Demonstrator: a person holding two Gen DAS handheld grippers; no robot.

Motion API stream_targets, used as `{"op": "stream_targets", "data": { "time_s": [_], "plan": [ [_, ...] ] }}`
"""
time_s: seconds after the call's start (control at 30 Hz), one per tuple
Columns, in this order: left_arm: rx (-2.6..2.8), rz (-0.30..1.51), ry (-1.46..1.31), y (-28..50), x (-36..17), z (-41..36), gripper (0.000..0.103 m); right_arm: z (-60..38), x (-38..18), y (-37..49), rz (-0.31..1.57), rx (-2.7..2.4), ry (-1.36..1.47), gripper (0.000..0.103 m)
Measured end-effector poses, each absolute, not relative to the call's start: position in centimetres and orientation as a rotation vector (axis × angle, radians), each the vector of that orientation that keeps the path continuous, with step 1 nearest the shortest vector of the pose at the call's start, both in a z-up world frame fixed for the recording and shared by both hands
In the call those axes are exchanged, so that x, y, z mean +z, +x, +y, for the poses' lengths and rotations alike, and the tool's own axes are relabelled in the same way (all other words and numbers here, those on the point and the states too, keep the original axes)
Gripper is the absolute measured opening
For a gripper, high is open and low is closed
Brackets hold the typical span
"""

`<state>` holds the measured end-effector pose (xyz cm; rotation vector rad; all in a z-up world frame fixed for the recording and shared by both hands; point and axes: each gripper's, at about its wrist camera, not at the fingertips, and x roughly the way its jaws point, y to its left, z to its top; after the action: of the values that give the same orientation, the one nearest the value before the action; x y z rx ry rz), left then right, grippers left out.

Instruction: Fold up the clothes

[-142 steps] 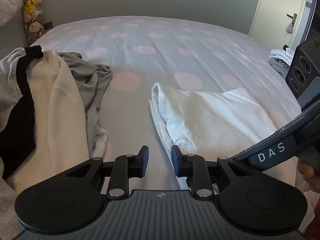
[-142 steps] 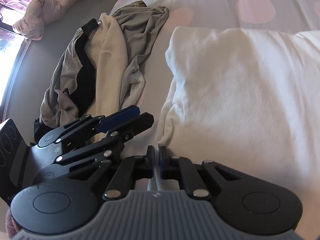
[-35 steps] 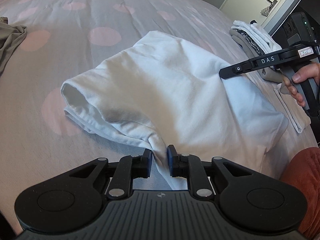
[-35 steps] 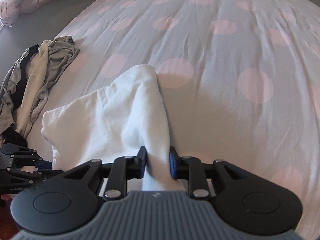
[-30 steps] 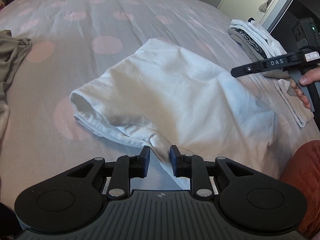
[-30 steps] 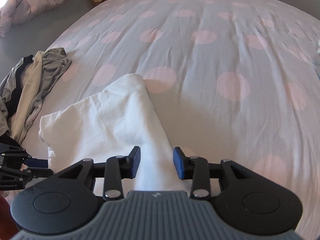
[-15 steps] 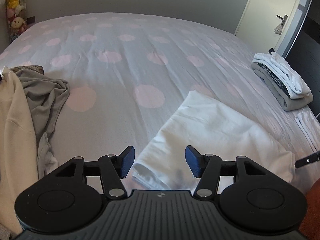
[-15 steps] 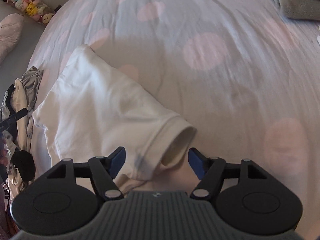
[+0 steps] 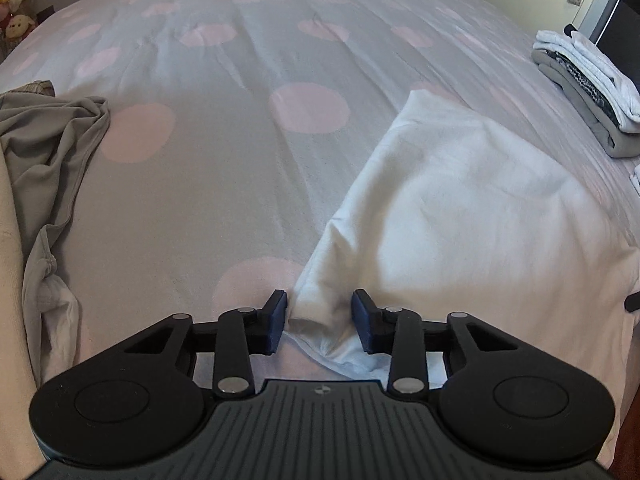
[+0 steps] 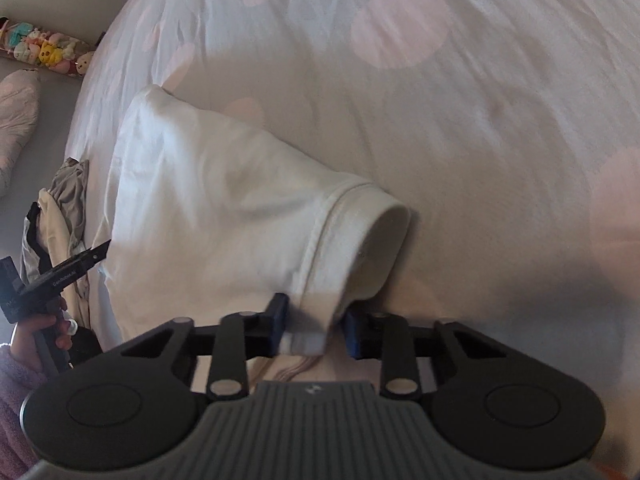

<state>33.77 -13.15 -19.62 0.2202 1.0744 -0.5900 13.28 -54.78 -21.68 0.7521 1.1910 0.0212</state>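
A white T-shirt (image 9: 472, 200) lies partly folded on the bed with pink dots. My left gripper (image 9: 320, 322) is open, its jaws on either side of a bunched corner of the shirt near the front edge. In the right wrist view the same shirt (image 10: 208, 200) shows with its sleeve opening (image 10: 380, 240) facing right. My right gripper (image 10: 314, 326) is open, its jaws on either side of the sleeve's hem. The left gripper's body (image 10: 60, 276) shows at the left edge of that view.
A heap of unfolded grey and cream clothes (image 9: 44, 168) lies at the left. A stack of folded clothes (image 9: 588, 80) sits at the far right of the bed. The bedspread (image 9: 304, 108) stretches ahead. Plush toys (image 10: 48, 52) line the floor by the wall.
Both grippers let go of the shirt about a second ago, opened wide and moved. Now each has come down over an end of the shirt with jaws narrower than half a second ago.
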Motion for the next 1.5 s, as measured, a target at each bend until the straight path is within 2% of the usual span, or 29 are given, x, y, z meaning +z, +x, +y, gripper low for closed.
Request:
{"op": "stream_targets", "data": {
  "time_s": [0.1,0.23,0.6,0.77,0.97,1.1,1.37,1.43,1.5],
  "plan": [
    [-0.606,1.088,0.247,33.5,-19.3,-13.5,0.015,-54.6,-21.2,13.3,1.158,0.028,0.751,0.013],
    [-0.606,1.117,0.252,32.7,-18.9,-13.8,0.011,-55.9,-19.2,14.8,1.112,0.008,0.705,0.012],
    [-0.7,1.221,0.123,24.2,-18.8,-19.5,0.011,-61.8,-13.0,23.8,1.054,-0.136,0.429,0.012],
    [-0.719,1.204,0.148,20.6,-19.0,-23.1,0.011,-63.0,-13.7,26.6,1.051,-0.179,0.371,0.012],
    [-0.719,1.229,0.139,21.1,-19.1,-22.4,0.012,-63.8,-15.7,26.2,1.018,-0.167,0.412,0.013],
    [-0.732,1.252,0.11,21.5,-18.6,-21.5,0.02,-64.4,-17.2,24.3,0.969,-0.182,0.461,0.029],
    [-0.715,1.165,0.16,23.4,-14.2,-20.3,0.04,-66.5,-16.9,20.9,0.989,-0.121,0.505,0.033],
    [-0.708,1.119,0.202,24.5,-13.1,-20.5,0.042,-66.5,-16.2,21.0,0.997,-0.069,0.46,0.05],
    [-0.701,1.086,0.216,26.2,-12.5,-20.7,0.045,-66.6,-15.9,21.2,1.007,-0.023,0.428,0.054]
  ]
}}
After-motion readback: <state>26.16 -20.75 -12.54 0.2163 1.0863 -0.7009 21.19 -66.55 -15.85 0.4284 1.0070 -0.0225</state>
